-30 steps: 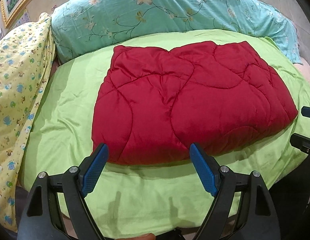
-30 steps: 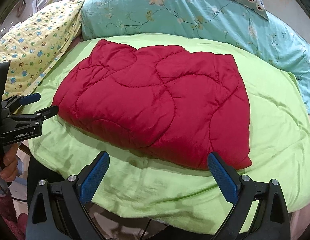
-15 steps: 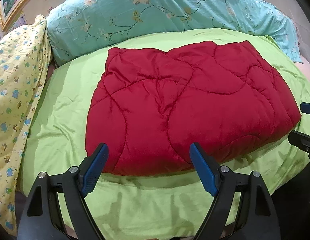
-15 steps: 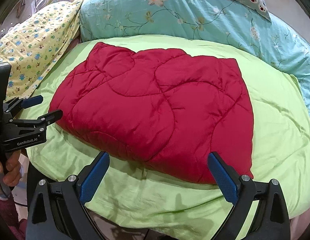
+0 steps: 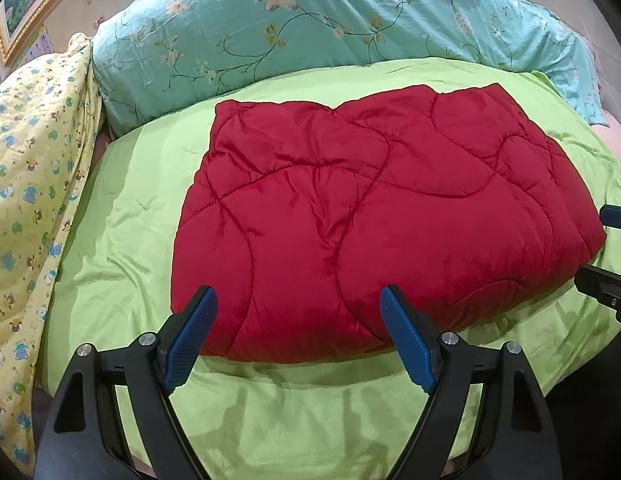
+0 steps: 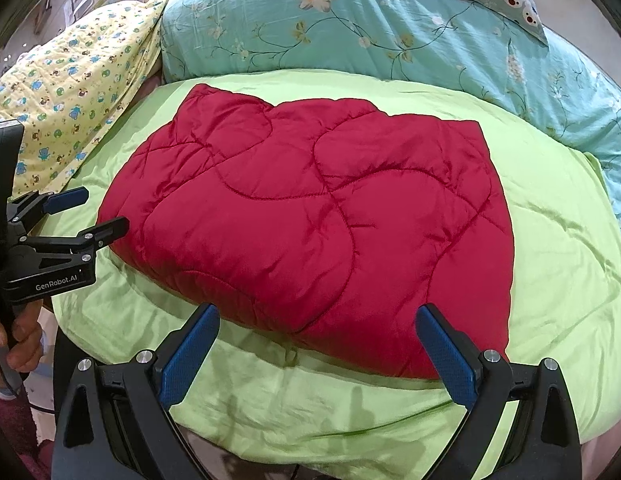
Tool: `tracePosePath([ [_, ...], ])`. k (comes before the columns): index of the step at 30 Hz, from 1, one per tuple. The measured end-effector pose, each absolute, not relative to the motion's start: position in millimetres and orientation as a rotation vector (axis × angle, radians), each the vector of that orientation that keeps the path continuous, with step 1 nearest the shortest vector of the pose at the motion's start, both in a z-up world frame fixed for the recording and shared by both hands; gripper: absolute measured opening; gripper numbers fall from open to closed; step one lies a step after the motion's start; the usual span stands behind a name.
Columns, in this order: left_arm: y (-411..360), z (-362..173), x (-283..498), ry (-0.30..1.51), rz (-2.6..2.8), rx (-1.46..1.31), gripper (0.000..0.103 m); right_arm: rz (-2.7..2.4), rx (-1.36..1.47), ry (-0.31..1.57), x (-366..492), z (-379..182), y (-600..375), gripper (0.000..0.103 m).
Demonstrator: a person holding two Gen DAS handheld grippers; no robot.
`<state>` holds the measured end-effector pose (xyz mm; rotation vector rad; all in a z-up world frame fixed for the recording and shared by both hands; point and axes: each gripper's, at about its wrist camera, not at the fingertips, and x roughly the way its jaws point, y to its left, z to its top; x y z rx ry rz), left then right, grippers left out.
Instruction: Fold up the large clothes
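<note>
Left wrist view: folded red quilt [image 5: 382,232] lies on green bedsheet [image 5: 122,240]; left gripper [image 5: 298,312] and right gripper [image 6: 316,324] fingers are spread, holding nothing.

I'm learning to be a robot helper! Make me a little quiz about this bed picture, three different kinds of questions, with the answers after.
1. True or false: the red quilted piece is lying spread open to full size on the green sheet.
2. Pick one. The left tongs are: A) shut on the red piece, B) open and holding nothing, C) shut on the sheet.
3. Fill in: the bedding at the head of the bed, behind the red piece, is teal with a ______ print.

Key
1. False: it is folded into a thick bundle.
2. B. The right tongs are open and empty too.
3. Flower: that is the teal floral bedding.
</note>
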<state>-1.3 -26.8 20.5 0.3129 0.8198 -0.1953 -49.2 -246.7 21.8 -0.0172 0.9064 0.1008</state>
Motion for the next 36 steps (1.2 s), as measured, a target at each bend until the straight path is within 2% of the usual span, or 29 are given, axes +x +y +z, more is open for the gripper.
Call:
tracePosePath([
  [36,-32.8,24.5,4.1,0.797,-0.177,0.364,0.084,0.102,-0.043,0.897,-41.3,30.4,-246.8,0.099],
])
